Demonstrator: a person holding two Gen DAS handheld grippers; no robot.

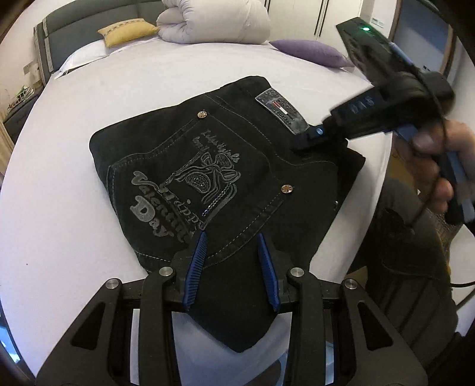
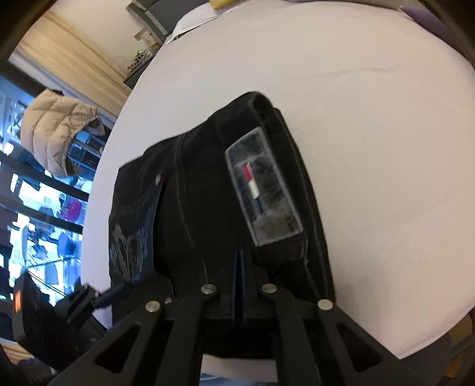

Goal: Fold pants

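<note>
Right up close, the left gripper (image 1: 231, 246) hangs over the near edge of the pants (image 1: 225, 166), its ribbed blue fingers (image 1: 197, 261) spread apart with nothing between them. The pants sit folded into a thick black bundle in the middle of the bed (image 1: 74, 207), back pocket up, with raised grey lettering, pale stitching and two small metal rivets. Over on the right side, the right gripper (image 2: 239, 261) comes in beside the shiny waistband patch (image 2: 261, 187); its blue pads sit pressed together, and it looks pushed down on the cloth, not pinching it. This is dense denim, so expect a weighty, fairly stiff bundle that keeps its crease but may spring open at the layered edges. The best hold would be the thick waistband or the stacked fold edge, through every layer. At the far end of the pale smooth sheet sit a rolled duvet (image 1: 213, 20), a yellow pillow (image 1: 127, 31) and a purple pillow (image 1: 311, 52).
</note>
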